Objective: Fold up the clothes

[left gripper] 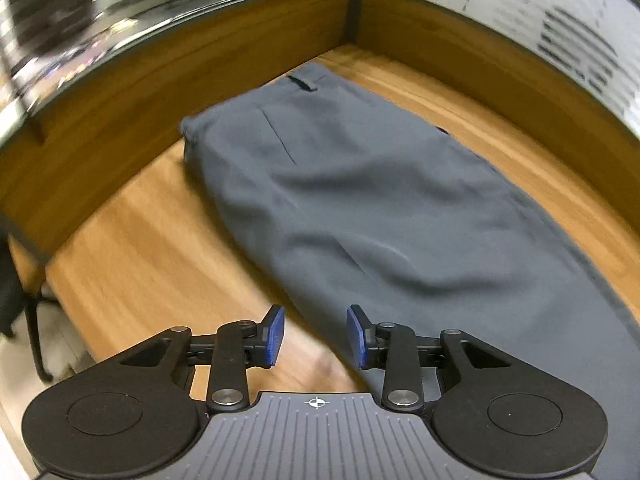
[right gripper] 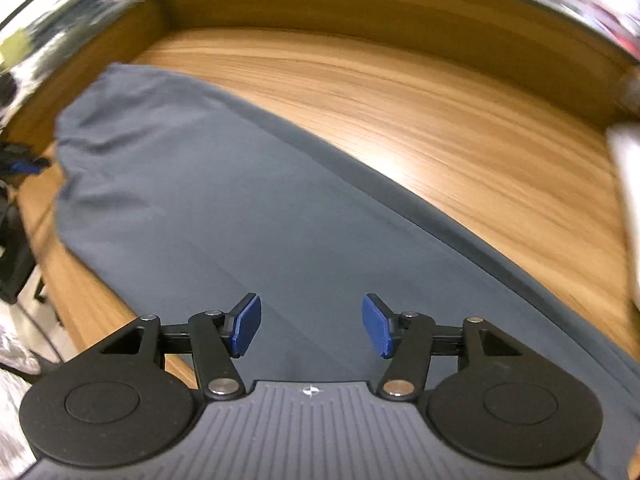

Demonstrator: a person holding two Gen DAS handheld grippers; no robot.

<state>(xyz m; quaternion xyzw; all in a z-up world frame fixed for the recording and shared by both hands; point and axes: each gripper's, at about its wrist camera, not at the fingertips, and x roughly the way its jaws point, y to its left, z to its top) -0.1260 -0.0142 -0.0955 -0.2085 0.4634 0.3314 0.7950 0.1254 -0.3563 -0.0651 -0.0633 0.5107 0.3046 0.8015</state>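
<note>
- Left wrist view: we see the grey trousers (left gripper: 380, 208) lying flat on the wooden table (left gripper: 160, 248), waistband end toward the far corner, where a belt loop (left gripper: 302, 82) and a pocket slit show.
- The trousers run down to the lower right, where the frame edge and our own gripper body cut them off, so the leg ends stay hidden.
- Our left gripper (left gripper: 316, 338) hangs over the near edge of the cloth with its blue pads (left gripper: 276, 336) apart and nothing between them; bare wood and the cloth's edge show in the gap.
- The background above the table's raised wooden rim (left gripper: 200, 52) is smeared by motion; we cannot make it out.
- Right wrist view: our right gripper (right gripper: 312, 326) is above the trousers (right gripper: 240, 200), fingers spread wide, holding nothing.
- At the left edge we glimpse a dark shape with blue (right gripper: 22, 162), too blurred to name.
- A pale object (right gripper: 628, 184) at the right edge is cut off and unreadable.
</note>
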